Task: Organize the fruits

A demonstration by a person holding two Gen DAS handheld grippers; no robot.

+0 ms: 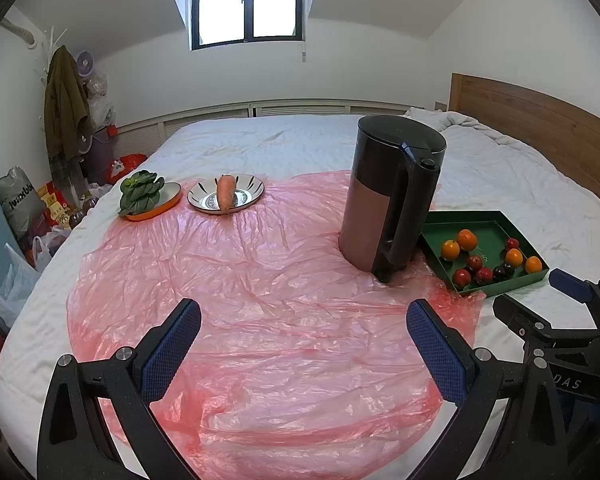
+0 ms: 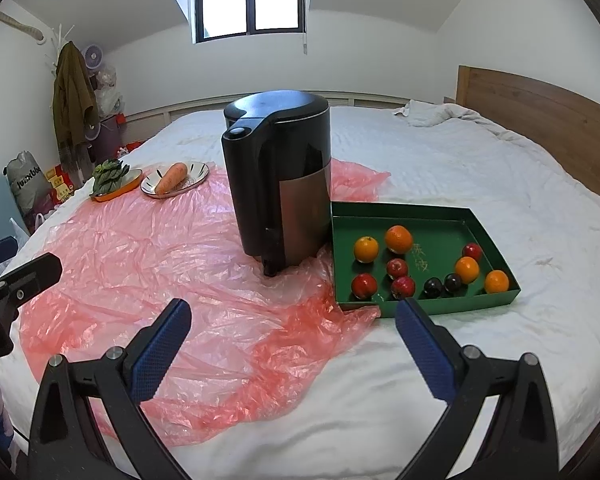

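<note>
Fruits, small oranges [image 2: 398, 239], red apples [image 2: 364, 285] and dark plums [image 2: 433, 287], lie loose in the shallow green rectangular tray [image 2: 440, 213] on the white bed [image 2: 500, 184], just beside the tall black-and-bronze electric kettle [image 2: 280, 184]. Left gripper [image 1: 303, 346] and right gripper [image 2: 294, 338] hover over the crinkled pink plastic sheet [image 1: 260, 280], jaws spread wide, holding nothing.

On the bed [image 2: 460, 360] lies a pink plastic sheet [image 1: 260, 320]. A black kettle [image 2: 280, 184] stands on it, near a carrot [image 1: 225, 192] on a plate [image 1: 252, 188] and a leafy green [image 1: 142, 192].
</note>
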